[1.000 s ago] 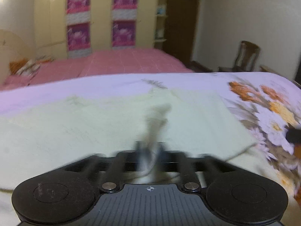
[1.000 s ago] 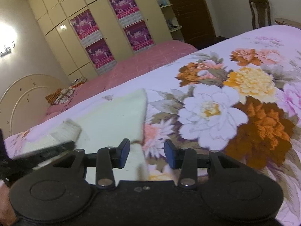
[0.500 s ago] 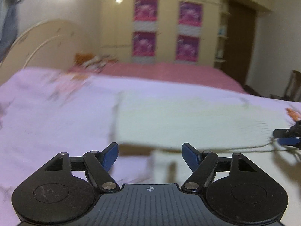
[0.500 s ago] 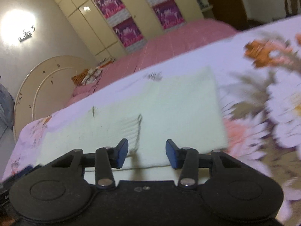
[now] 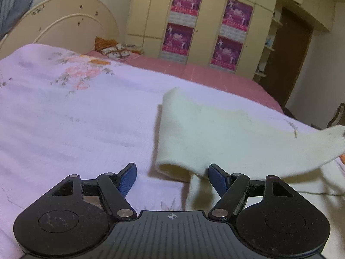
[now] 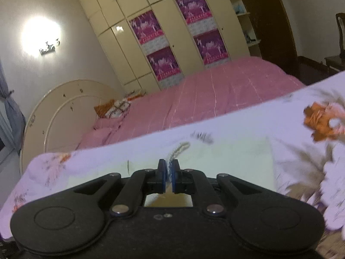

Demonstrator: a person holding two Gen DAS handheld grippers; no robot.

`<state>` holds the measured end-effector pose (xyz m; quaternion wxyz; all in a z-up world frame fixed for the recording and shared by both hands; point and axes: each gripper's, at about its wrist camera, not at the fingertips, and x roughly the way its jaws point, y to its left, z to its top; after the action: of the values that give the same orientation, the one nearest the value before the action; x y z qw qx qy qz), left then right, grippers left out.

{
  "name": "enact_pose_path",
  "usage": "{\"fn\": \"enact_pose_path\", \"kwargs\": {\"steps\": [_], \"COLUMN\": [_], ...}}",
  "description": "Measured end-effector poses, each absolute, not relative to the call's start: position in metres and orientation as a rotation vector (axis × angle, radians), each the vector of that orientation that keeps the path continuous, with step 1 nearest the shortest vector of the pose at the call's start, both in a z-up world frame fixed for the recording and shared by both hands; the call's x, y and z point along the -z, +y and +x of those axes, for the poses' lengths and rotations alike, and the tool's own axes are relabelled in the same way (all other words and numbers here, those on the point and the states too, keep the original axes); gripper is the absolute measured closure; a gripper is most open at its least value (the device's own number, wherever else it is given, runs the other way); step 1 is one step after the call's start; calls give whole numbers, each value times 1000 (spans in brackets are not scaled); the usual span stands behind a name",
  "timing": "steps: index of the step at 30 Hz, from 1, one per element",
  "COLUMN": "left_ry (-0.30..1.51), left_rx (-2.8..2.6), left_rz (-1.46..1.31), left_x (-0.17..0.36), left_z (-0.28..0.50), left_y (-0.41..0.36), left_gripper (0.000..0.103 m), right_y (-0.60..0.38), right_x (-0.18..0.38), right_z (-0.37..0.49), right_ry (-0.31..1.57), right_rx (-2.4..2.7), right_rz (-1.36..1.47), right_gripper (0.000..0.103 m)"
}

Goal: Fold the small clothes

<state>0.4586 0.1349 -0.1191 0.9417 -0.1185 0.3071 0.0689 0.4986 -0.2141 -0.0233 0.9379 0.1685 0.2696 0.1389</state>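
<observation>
A cream knitted garment [image 5: 215, 133] lies on the lilac floral bedspread [image 5: 75, 118], its left side folded over in a rounded roll. My left gripper [image 5: 173, 178] stands open just in front of that roll, nothing between its blue pads [image 5: 129, 177]; the right pad sits close to the fold's lower edge. My right gripper [image 6: 168, 172] is shut on a ribbed edge of the garment [image 6: 226, 157], and a strip of ribbing sticks up past the fingertips. In the left wrist view the garment's far right corner [image 5: 334, 133] is lifted off the bed.
Behind the bedspread lies a second bed with a pink cover [image 6: 204, 99] and a patterned pillow [image 5: 116, 48] at its curved cream headboard [image 5: 64, 30]. A wardrobe with magenta posters [image 5: 185, 4] fills the back wall. A dark door [image 5: 289, 54] and a chair [image 6: 340, 32] stand at the right.
My left gripper let go of the fabric, opened and swung left to the folded side. My right gripper moved over the garment, shut on its ribbed edge and lifted it.
</observation>
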Motion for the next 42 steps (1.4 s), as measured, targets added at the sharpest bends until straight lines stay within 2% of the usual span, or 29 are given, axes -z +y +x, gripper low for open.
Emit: {"fn": "enact_pose_path", "kwargs": {"steps": [20,28,40,42], "left_ry": [623,513,642,604], "left_rx": [-109,-38,50,51], "left_rz": [-214,-174,-125,-110], "left_x": [125,82,116,105], "left_z": [457,453,477,472], "left_y": [137,118,85,81], "left_gripper": [29,29,29,29], "right_y": [-259,-261,-264,-263], "right_x": [38,59,77,81], "right_z": [490,482,472,473], "right_ry": [579,633,675,686], "right_rx": [-156,-138,-120,-114], "right_rz": [308,281,257,222], "right_gripper": [97,97,97,97]}}
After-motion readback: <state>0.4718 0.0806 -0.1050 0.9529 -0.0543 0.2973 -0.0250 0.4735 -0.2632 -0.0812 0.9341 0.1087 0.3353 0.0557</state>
